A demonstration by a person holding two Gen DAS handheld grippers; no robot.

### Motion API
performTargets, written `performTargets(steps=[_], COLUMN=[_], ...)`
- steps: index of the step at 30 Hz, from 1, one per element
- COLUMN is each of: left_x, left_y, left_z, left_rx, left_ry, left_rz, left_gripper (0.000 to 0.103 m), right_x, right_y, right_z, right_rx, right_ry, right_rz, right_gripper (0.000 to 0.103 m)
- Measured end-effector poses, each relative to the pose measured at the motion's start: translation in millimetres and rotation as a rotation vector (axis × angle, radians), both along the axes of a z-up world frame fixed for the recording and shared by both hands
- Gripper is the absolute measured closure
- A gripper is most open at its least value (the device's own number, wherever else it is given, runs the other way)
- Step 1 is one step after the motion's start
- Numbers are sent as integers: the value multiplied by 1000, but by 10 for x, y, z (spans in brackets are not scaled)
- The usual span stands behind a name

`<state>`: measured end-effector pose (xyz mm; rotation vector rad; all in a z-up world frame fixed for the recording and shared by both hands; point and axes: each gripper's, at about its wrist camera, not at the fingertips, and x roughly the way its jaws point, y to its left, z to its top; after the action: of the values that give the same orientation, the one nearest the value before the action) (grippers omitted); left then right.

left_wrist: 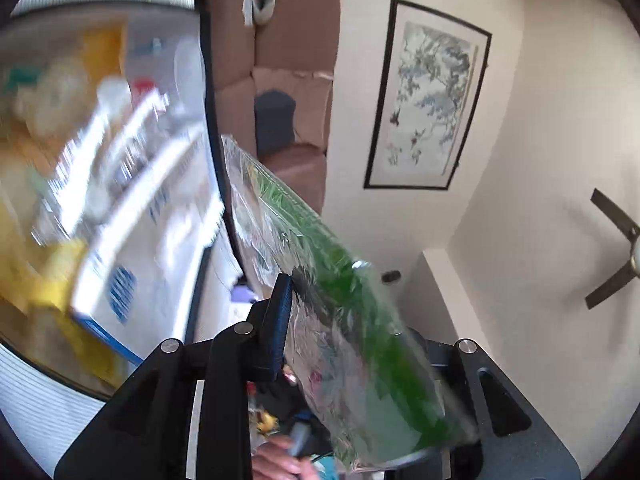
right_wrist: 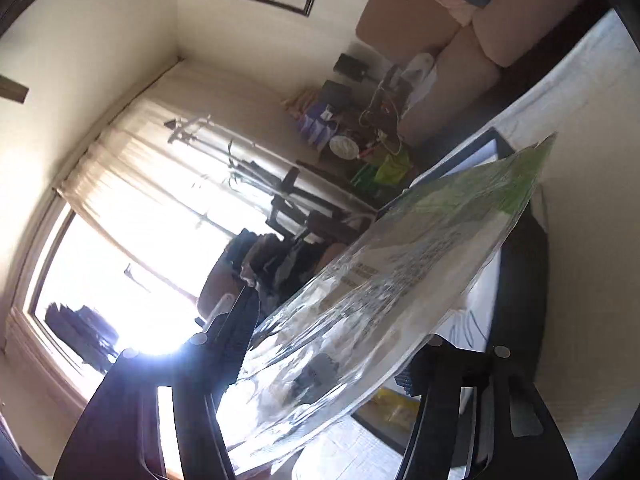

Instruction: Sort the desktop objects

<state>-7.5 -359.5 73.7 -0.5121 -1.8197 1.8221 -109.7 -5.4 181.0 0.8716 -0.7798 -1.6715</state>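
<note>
Though blurred, green-printed glossy plastic-wrapped packet [left_wrist: 360, 320], seemingly between left jaws.

The packet [left_wrist: 344, 300] lies between the left gripper's [left_wrist: 352, 320] 2 fingers and runs toward 11 o'clock. The tray [left_wrist: 100, 160] is at 9 o'clock, the sofa [left_wrist: 288, 80] at 12, a picture [left_wrist: 428, 96] at 1. In the right wrist view the window [right_wrist: 120, 260] sits at 9 o'clock.

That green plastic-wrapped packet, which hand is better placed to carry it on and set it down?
Left. The left gripper is clamped on the green plastic-wrapped packet, while the right gripper has the packet between open fingers, not pressing.
</note>
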Motion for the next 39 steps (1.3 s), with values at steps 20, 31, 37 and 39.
performTargets(steps=[20,31,37,39], left_x=[167,215,290,317], left_y=[-557,-346,-75,1], left_z=[349,504,794,895], left_rx=[-800,-799,-863,-870], left_ry=[-380,-279,-167,-136], left_rz=[96,10,17,18], left_gripper=[67,79,80,80], right_x=[-89,-204,-13,135], right_y=[-594,-462,-365,-353], right_z=[-755,-535,-1,177], right_rx=[455,220,319,361], right_ry=[23,-95,118,202], right_rz=[32,30,10,18], right_gripper=[45,44,48,48])
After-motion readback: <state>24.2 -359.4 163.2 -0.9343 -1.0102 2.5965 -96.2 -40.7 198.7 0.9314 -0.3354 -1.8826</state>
